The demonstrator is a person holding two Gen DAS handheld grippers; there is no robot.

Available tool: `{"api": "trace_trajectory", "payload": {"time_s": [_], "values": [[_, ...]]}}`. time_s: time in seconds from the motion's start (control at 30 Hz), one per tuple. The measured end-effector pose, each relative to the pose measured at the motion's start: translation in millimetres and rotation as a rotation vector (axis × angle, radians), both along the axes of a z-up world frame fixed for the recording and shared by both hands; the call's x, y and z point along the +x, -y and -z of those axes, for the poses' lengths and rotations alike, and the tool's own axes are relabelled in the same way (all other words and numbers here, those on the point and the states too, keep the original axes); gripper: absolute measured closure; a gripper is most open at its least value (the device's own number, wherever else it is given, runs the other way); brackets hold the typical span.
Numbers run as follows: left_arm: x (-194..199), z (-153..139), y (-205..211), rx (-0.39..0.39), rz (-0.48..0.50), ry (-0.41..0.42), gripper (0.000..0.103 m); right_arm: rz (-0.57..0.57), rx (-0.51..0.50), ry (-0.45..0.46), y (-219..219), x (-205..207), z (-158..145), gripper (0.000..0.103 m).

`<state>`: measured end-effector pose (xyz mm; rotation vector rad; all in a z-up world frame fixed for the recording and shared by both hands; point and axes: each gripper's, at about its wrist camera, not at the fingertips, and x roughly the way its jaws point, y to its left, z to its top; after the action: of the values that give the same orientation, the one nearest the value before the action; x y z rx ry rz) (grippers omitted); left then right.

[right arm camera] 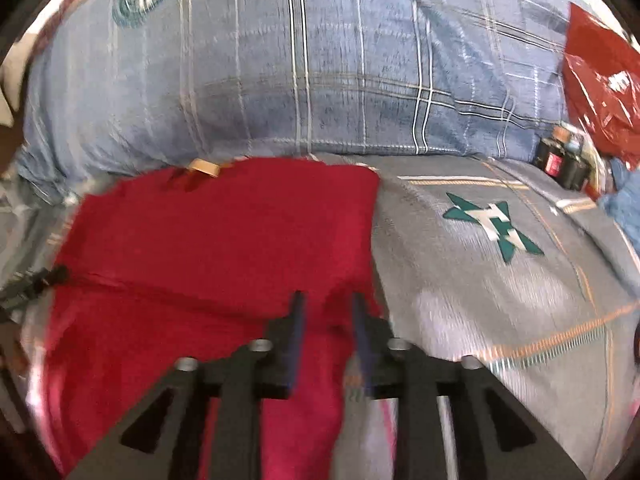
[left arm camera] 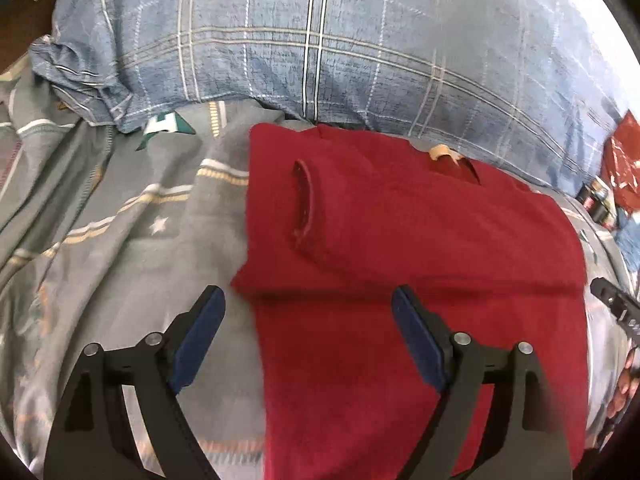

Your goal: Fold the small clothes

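Here the red shirt [left arm camera: 400, 240] lies flat on the grey bedsheet [left arm camera: 120, 240], just in front of the blue checked pillow [left arm camera: 320, 40], with its far part already folded over into a neat band. The left gripper [left arm camera: 308, 312] hangs wide open above the shirt's near left edge, holding nothing, likely placed to take that edge. The right gripper [right arm camera: 326, 312] has its jaws nearly together with red cloth between them; blur hides whether it truly pinches, probably ready to lift for the next fold.
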<state>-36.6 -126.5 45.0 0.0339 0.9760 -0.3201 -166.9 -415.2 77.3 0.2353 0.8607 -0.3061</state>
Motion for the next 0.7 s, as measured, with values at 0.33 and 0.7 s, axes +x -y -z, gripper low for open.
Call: {"api": "trace_trajectory", "payload": {"time_s": [0.33,0.7], "values": [[-88.0,-20.3,-31.8,-0.010,0.070,0.030,0.017,-0.073,0.086,0.007,-41.5,-102.0,-25.4,0.041],[-169.0,-9.7,-74.3,-0.109,0.150,-0.076,0.017,-0.080,0.180,-0.117,-59.0,-179.5,13.9,0.034]]}}
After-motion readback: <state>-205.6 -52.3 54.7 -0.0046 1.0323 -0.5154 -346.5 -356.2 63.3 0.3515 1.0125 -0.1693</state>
